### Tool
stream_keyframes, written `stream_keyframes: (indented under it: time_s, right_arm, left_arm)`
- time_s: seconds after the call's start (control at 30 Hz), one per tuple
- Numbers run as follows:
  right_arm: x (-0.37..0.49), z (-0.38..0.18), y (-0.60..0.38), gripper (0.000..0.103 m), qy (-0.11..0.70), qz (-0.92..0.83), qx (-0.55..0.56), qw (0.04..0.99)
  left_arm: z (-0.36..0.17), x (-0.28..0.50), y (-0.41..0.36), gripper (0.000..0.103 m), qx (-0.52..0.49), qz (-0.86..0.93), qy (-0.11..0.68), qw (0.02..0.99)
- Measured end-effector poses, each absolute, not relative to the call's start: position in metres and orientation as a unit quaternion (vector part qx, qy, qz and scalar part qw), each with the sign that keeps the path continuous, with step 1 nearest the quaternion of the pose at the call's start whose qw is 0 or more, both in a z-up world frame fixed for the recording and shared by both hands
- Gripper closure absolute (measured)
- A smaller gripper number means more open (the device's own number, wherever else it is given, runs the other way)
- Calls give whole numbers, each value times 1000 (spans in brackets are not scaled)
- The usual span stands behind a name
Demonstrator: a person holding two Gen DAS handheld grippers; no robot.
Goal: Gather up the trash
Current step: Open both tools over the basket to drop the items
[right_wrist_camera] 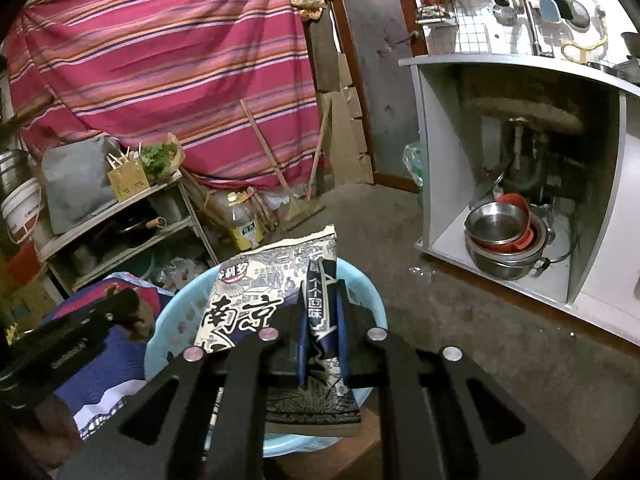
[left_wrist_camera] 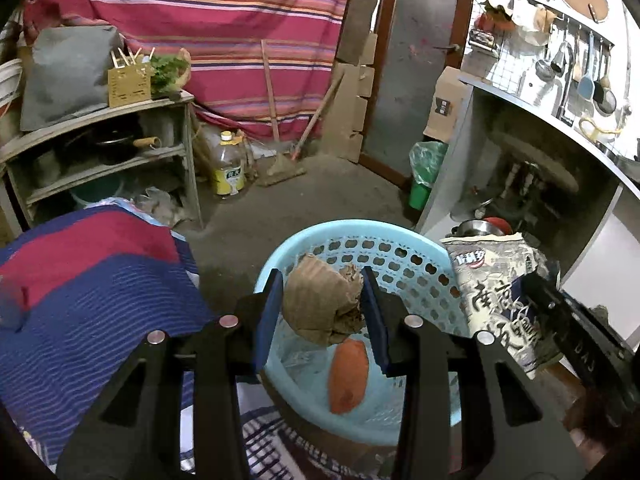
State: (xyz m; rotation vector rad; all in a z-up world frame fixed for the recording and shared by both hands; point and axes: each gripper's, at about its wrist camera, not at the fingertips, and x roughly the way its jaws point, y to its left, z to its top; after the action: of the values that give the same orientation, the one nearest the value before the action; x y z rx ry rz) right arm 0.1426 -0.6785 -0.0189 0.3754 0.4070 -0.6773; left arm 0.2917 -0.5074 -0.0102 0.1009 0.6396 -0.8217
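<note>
A red striped cloth is seen draped across the far wall, with a grey shelf unit standing on the floor below it at the left. An open grey cabinet is seen at the right, with stacked metal bowls kept on its bottom board. A blue and red striped blanket is spread at the near left, just beside the basket.

A light-blue perforated basket is placed near the middle of the floor, between the blanket and the cabinet. An orange wrapper is seen lying on its bottom.

A printed snack bag with large characters is held above the basket; it is clamped by its folded edge between the nearly closed jaws of the right hand-held gripper. In the left wrist view the same bag is seen at the basket's right rim.

A crumpled brown piece of cardboard is clamped between the blue pads of the left hand-held gripper, whose jaws are kept partly apart by it. The cardboard is held over the basket's near left part, above the orange wrapper.

A yellow-labelled oil bottle is stood on the floor beside the shelf unit, and a green bin with a green bag is set at the cabinet's far corner.
</note>
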Motion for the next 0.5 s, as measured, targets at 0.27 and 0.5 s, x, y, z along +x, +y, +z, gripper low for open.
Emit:
stream_keyframes:
  time_s: [0.27,0.5]
  right_arm:
    - [148,-32,-676,58,191,-320,202,906]
    - [138,-10,-669,58,162,-318,199,913]
  left_arm:
    - [-19,297,-515,43,54,-380,315,868]
    - [1,295,-487,43,36,-374,307,874]
